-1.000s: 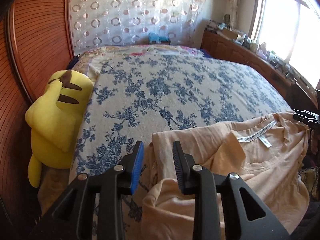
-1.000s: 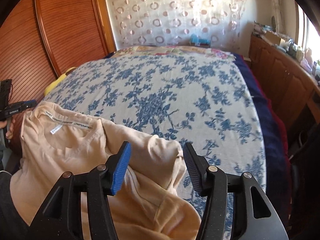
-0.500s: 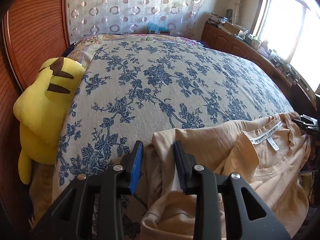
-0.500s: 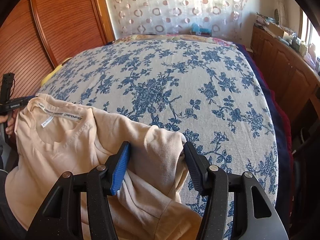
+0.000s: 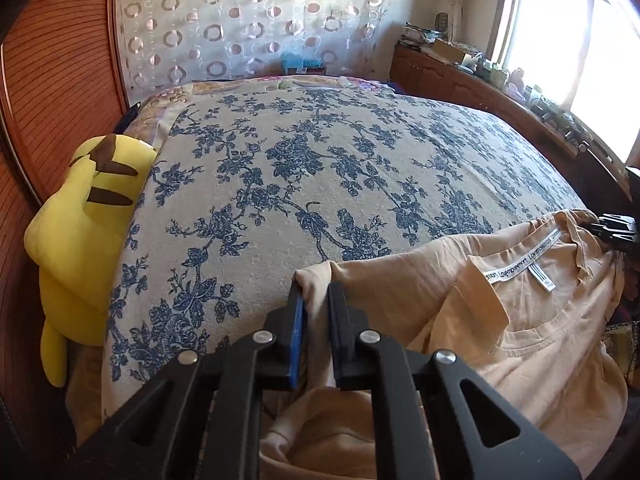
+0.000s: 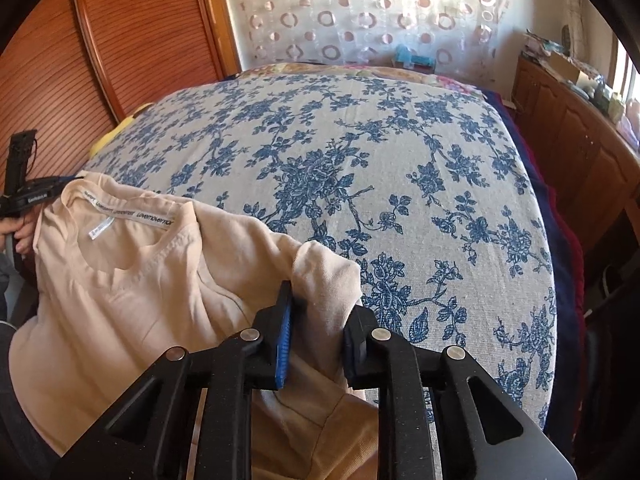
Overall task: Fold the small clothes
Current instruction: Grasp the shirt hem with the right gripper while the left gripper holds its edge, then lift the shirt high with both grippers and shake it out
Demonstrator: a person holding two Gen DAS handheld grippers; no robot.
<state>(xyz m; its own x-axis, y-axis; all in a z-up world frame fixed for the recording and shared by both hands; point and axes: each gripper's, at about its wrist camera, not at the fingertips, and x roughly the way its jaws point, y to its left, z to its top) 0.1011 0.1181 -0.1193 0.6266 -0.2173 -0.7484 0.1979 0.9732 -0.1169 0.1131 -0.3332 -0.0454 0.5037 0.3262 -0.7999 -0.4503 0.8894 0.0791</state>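
Note:
A peach shirt (image 5: pixel 532 320) with a white neck label lies at the near edge of the bed, collar up; it also shows in the right wrist view (image 6: pixel 120 296). My left gripper (image 5: pixel 316 300) is shut on a bunched fold at the shirt's left shoulder. My right gripper (image 6: pixel 320 300) has closed in on a thick fold at the shirt's right shoulder, with cloth filling the gap between the pads. Each gripper shows at the far side of the other's view, the right in the left wrist view (image 5: pixel 616 230) and the left in the right wrist view (image 6: pixel 28 196).
The bed has a blue floral cover (image 5: pixel 340 168). A yellow plush toy (image 5: pixel 84 224) lies at its left edge against a wooden wardrobe (image 6: pixel 120 40). A wooden cabinet (image 6: pixel 580 140) with clutter runs along the right under a window.
Both grippers moved forward onto the shirt's shoulders and closed on the cloth; a second ago both were open above it.

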